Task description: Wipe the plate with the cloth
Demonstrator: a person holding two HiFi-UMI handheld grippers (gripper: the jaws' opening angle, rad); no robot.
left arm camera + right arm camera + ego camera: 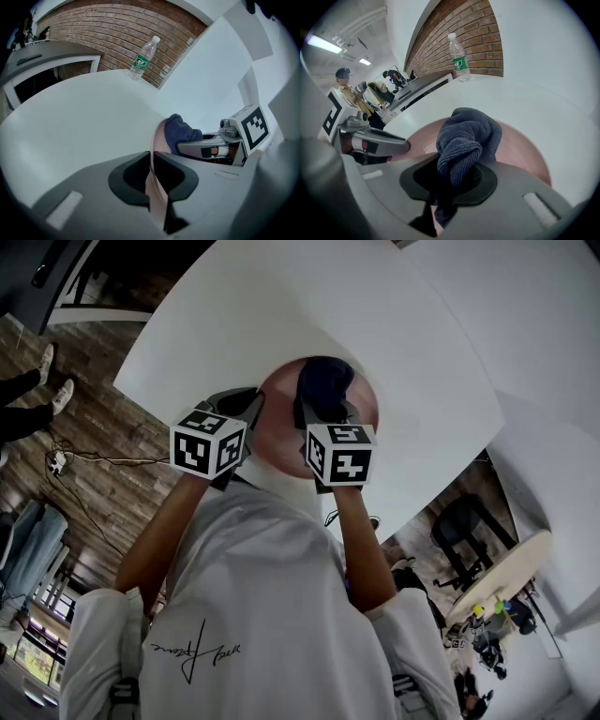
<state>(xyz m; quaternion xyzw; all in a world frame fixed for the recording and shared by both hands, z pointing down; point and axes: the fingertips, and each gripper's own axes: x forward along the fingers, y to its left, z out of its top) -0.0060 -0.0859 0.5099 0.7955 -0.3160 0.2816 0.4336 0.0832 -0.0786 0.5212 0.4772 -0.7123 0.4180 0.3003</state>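
- Smooth white round table [281,315]: matte top, curved edge; it takes up most of the head view.
- Round pink plate [281,442]: glossy, shallow, with a thin rim. It sits over the table between the two grippers. In the left gripper view it shows edge-on as a thin pale curve. Whether it touches the table cannot be told.
- Left gripper [152,173]: grey moulded body with black padded jaws, clenched on the plate's near rim. The rim runs straight through the slot between them.
- Right gripper [452,176]: same grey build, jaws clamped on the cloth. Its marker cube is black-and-white squares.
- Dark blue knitted cloth [466,136]: ribbed weave, soft, bunched into a lumpy wad. One end is pinched in the right gripper, and the bulk is pressed on the plate's face near the middle.
- Clear plastic water bottle [142,58]: green label, white cap, upright at the table's far edge, well apart from the plate.
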